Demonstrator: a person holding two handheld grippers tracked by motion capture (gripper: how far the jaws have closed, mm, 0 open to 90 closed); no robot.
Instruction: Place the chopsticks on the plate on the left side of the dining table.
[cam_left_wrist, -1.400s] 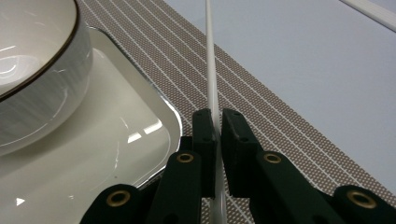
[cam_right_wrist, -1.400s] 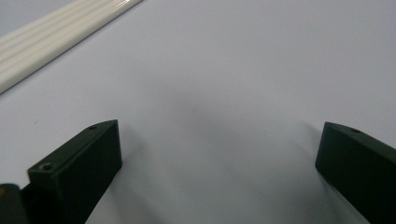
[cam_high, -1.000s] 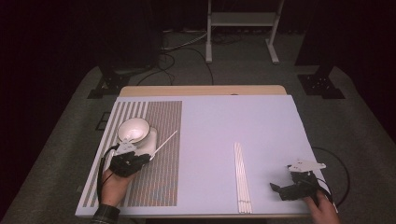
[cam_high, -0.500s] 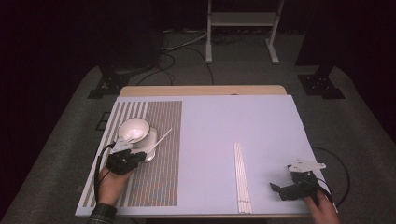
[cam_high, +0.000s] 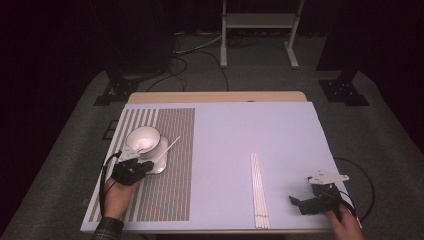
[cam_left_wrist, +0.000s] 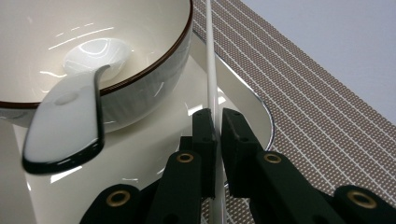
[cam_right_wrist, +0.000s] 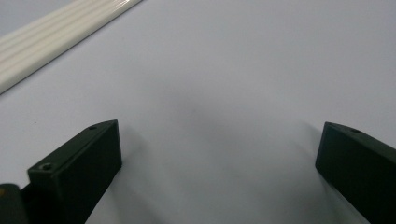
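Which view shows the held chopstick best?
The left gripper view: the chopstick runs up from between the shut jaws of the left gripper, past the bowl rim. The high view shows it as a thin white line slanting off the plate. The right gripper view shows the other chopsticks lying on the table.

Dark room, black backdrop behind. Grey carpet floor (cam_high: 60, 165) all around. Wooden table (cam_high: 215, 96) under a pale lilac board (cam_high: 250, 130). White metal stand (cam_high: 260, 22) at the far side, black stand bases (cam_high: 345, 90) left and right, cables (cam_high: 195, 47) loose on the carpet
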